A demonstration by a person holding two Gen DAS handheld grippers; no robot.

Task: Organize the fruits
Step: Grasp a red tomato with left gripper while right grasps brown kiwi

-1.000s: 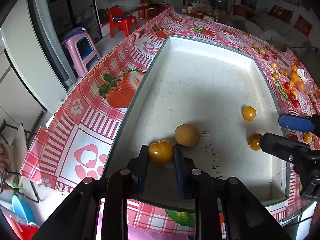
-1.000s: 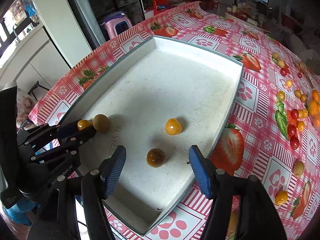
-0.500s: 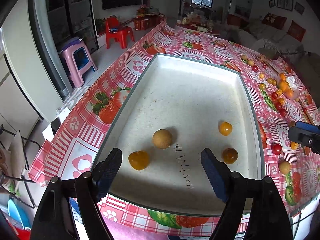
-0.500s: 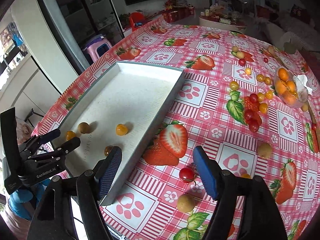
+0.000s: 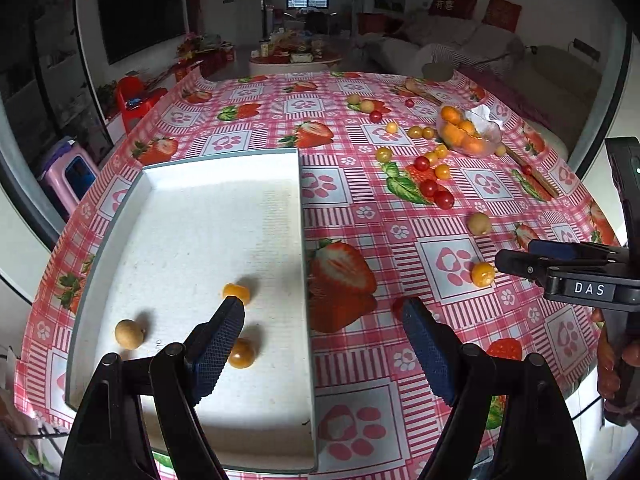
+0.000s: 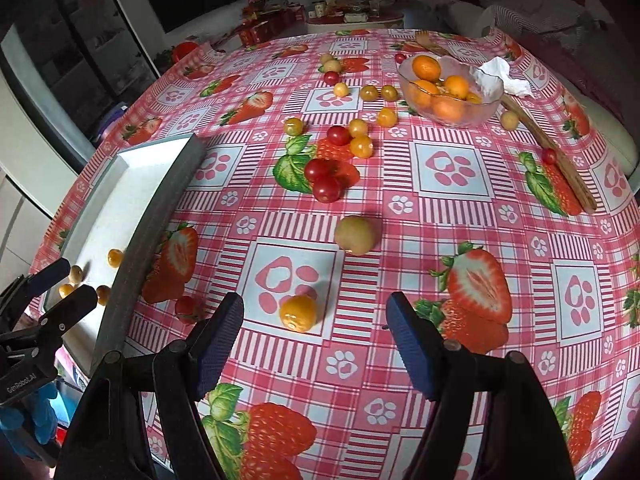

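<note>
Fingers: both of my pairs stand wide apart and hold nothing. My right gripper [image 6: 314,334] hangs low over the cloth with an orange-yellow fruit [image 6: 298,313] lying between its blue pads [image 6: 218,338], nearer the left one and touching neither. My left gripper [image 5: 322,344] straddles the tray's right wall, one pad over the tray floor, the other over the tablecloth.

Table: a pink checked tablecloth [image 6: 452,208] with strawberry and paw prints; most of the loose fruit lies on it.

Tray: the white tray [image 5: 200,216] sits at the table's left side. I count four small fruits in it from my right camera; my left camera shows only three, among them a tan round fruit [image 5: 129,333].

Bowl: a glass bowl [image 6: 450,92] of oranges stands at the far side, well apart from me.

Scattered fruit: red and yellow cherry tomatoes [image 6: 326,178] cluster mid-table, and a brownish-green fruit [image 6: 355,235] lies just beyond my target.

Step in hand: I judge I am lining up my right fingers to pick the orange-yellow fruit; the sorting looks barely begun.

Next move: I should ease forward and down until the fruit sits centred, then close gently, as it looks smooth and likely to roll.
</note>
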